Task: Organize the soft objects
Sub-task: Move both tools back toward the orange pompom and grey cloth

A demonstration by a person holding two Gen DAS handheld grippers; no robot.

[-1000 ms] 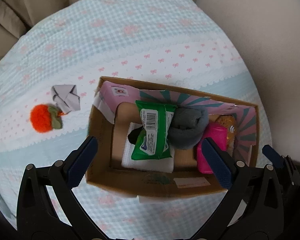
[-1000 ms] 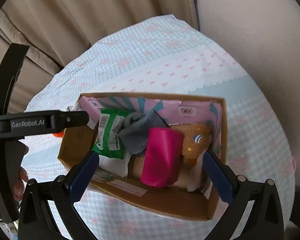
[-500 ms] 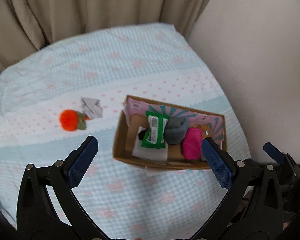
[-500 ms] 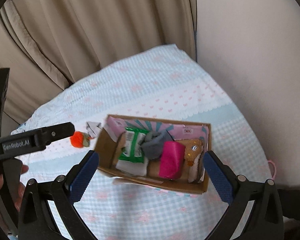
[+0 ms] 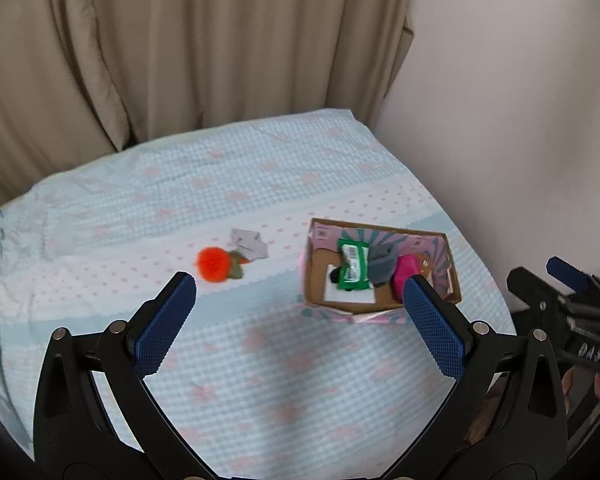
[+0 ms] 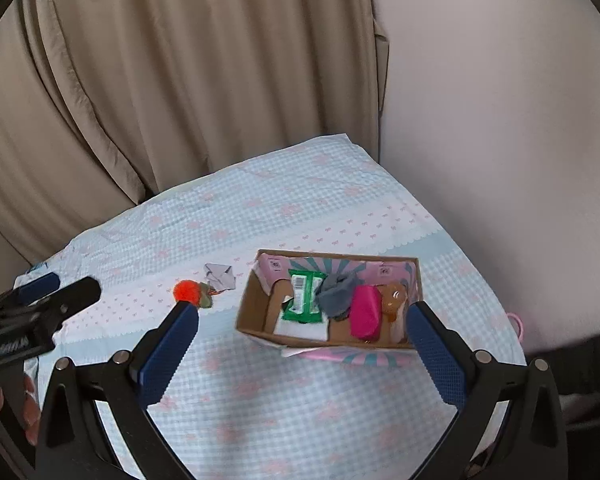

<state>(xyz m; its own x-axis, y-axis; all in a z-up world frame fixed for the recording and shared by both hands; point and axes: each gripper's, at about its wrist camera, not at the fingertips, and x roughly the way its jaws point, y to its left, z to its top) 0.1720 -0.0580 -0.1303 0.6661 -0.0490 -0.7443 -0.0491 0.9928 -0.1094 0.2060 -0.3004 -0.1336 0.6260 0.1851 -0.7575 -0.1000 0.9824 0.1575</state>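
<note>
Step in hand: both grippers hang high over the table, holding nothing; by my reading this is a pause between placements, with two soft things not yet boxed.
Left gripper [image 5: 300, 288]: fingers spread wide, nothing between the pads.
Right gripper [image 6: 302, 318]: fingers likewise wide apart and bare.
Cardboard box [image 6: 256, 332]: in the right wrist view it lies between the two fingertips, nearer the right-hand one; in the left wrist view it sits just behind the right fingertip.
Box contents: green wipes pack [image 6: 304, 294], grey sock [image 6: 336, 294], pink pouch [image 6: 365, 312] and a brown plush [image 6: 394, 300], packed side by side, a white folded piece beneath the pack.
Left out: orange pom-pom [image 5: 213, 264] just beyond the left fingertip, and a grey folded cloth [image 5: 249, 243] touching or almost touching its far side; blur makes that contact hard to settle.
Next move: probably drop one gripper onto the pom-pom, close gently on the fluff, then carry it to the bare cardboard at the box's left end.
Only in the left wrist view: the right gripper's body at the far right edge, with fingers of a hand under it.
Only in the right wrist view: the brown plush's face, a pink loop [image 6: 516, 322] at the table's right edge, and the left gripper's arm at the far left.
</note>
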